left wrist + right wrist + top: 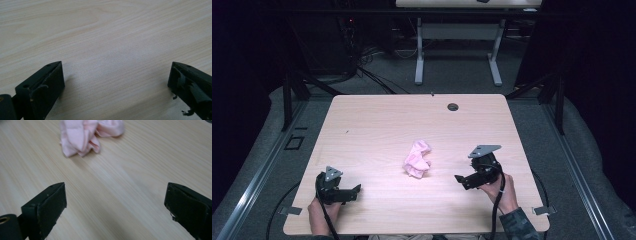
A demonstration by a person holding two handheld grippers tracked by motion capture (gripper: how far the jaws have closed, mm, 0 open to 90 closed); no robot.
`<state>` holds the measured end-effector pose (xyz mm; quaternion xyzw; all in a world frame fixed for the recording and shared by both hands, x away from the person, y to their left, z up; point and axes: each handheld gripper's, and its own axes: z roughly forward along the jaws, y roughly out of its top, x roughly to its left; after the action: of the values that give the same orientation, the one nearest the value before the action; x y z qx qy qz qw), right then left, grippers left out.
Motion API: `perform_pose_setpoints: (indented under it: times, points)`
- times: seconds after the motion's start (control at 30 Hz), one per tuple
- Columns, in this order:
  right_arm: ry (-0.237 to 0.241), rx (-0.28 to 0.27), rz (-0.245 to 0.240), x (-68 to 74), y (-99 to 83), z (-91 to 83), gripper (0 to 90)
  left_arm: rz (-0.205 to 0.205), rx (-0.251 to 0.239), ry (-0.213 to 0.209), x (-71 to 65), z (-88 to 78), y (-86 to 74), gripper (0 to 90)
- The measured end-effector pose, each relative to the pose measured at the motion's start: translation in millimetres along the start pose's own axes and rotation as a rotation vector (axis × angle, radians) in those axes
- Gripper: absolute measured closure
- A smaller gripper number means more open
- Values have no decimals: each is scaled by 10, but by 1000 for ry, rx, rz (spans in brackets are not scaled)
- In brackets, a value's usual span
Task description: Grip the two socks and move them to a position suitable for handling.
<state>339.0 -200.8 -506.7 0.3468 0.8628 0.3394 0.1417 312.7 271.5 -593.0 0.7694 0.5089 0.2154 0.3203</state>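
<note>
A crumpled pink cloth lies near the middle of the wooden table, between the two grippers and a little beyond both. The right gripper is near the cloth, jaws spread wide apart and empty; in the right gripper view the cloth lies ahead and to the left of the jaws, with bare wood between. The left gripper sits farther from the cloth, close to the table's near edge, jaws also wide apart over bare tabletop. Open wood surrounds the cloth on every side.
</note>
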Motion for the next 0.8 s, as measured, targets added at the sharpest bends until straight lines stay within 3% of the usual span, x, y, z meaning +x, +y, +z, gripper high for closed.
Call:
perform_pose_setpoints:
  times: [0.1, 0.17, 0.23, 0.3, 0.47, 0.53, 0.63, 0.8]
  points:
    - [33, 2, -34, 59, 121, 51, 99, 0, 0, 0, 0, 0, 0, 4]
    - [98, -3, -72, 144, 301, 164, 189, -1, -1, 1, -1, 0, 0, 4]
    - [113, 4, -86, 173, 358, 212, 201, -1, -1, 1, -1, 0, 0, 4]
    - [159, 28, -126, 248, 513, 367, 276, -1, -1, 1, -1, 0, 0, 4]
    - [220, 34, -158, 344, 723, 625, 390, -2, -1, 1, -1, 1, 0, 4]
    - [220, 33, -160, 365, 759, 679, 411, -3, -1, 1, -1, 1, 0, 5]
    - [217, 78, -214, 434, 887, 900, 466, -4, -2, 3, -2, 1, 0, 5]
    - [227, 114, -215, 422, 1026, 1108, 424, -4, -1, 3, -2, 0, 0, 5]
